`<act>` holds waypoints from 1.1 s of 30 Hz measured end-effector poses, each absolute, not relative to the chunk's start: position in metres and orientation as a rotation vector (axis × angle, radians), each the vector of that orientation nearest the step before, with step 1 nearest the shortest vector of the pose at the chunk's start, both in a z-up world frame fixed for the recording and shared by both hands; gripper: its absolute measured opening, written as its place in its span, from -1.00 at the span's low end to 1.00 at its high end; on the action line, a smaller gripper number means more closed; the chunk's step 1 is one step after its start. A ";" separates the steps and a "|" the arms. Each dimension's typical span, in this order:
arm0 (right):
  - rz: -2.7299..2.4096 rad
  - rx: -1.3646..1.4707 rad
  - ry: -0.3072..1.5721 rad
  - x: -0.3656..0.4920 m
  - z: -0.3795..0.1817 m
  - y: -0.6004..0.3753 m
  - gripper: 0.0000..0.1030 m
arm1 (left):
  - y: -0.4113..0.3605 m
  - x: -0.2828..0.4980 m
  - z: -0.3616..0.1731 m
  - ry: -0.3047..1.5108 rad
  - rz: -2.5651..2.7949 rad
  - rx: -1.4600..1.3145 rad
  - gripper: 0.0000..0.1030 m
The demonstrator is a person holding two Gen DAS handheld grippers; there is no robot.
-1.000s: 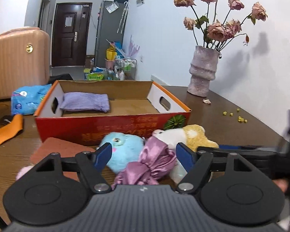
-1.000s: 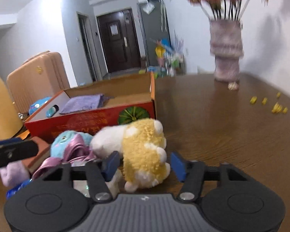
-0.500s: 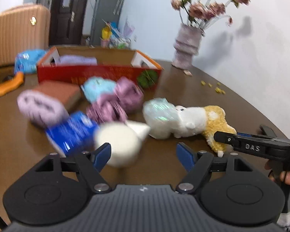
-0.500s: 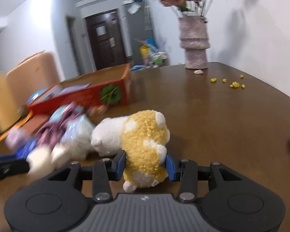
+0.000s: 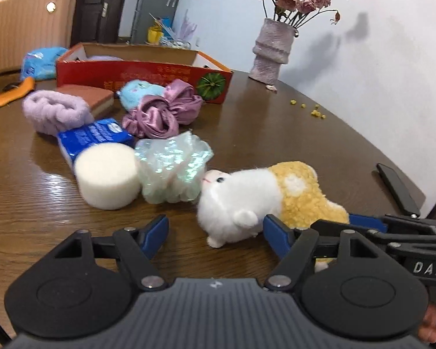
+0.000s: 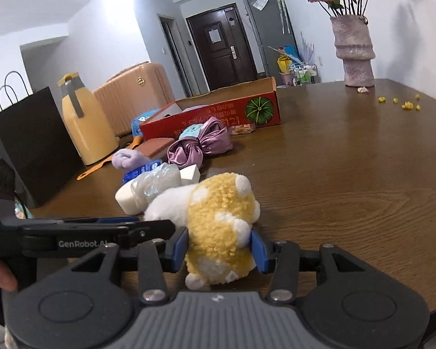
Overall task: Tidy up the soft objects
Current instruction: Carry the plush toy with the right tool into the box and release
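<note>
Right wrist view: right gripper (image 6: pixel 219 245) pinches the plush hamster (image 6: pixel 218 226); left gripper (image 5: pixel 215 232) closing, nothing pinched; it should grip the white head squarely before lifting toward the red box (image 6: pixel 218 113).

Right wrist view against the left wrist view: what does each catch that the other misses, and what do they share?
Only the right wrist view shows the black paper bag, the yellow jug and the right gripper with its jaws pressed on the plush toy's yellow rear end. Only the left wrist view shows the left gripper head-on, jaws closing and not yet pressing on the toy's white head, and the dark flat object by the table edge. Both show the toy, red box, purple satin bundle, round sponge and vase.
</note>
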State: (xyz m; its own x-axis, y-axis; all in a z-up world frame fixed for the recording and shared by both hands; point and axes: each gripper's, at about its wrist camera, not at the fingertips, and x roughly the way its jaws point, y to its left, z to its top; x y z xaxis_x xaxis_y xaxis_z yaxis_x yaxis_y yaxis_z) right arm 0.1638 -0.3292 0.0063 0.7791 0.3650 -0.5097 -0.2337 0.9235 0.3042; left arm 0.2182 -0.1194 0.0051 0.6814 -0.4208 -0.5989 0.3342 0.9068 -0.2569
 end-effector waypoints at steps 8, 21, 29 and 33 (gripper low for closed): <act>0.296 0.224 0.590 0.158 0.008 -0.334 -0.24 | -0.135 0.226 0.005 0.712 -0.501 -0.176 -0.09; 0.334 0.252 0.451 0.256 0.084 -0.340 -0.25 | -0.127 0.320 0.094 0.571 -0.503 -0.157 -0.09; 0.344 0.176 0.519 0.456 0.122 -0.320 -0.26 | -0.115 0.515 0.113 0.640 -0.450 -0.202 -0.05; 0.305 0.197 0.621 0.554 0.104 -0.313 -0.27 | -0.117 0.610 0.084 0.747 -0.392 -0.229 -0.06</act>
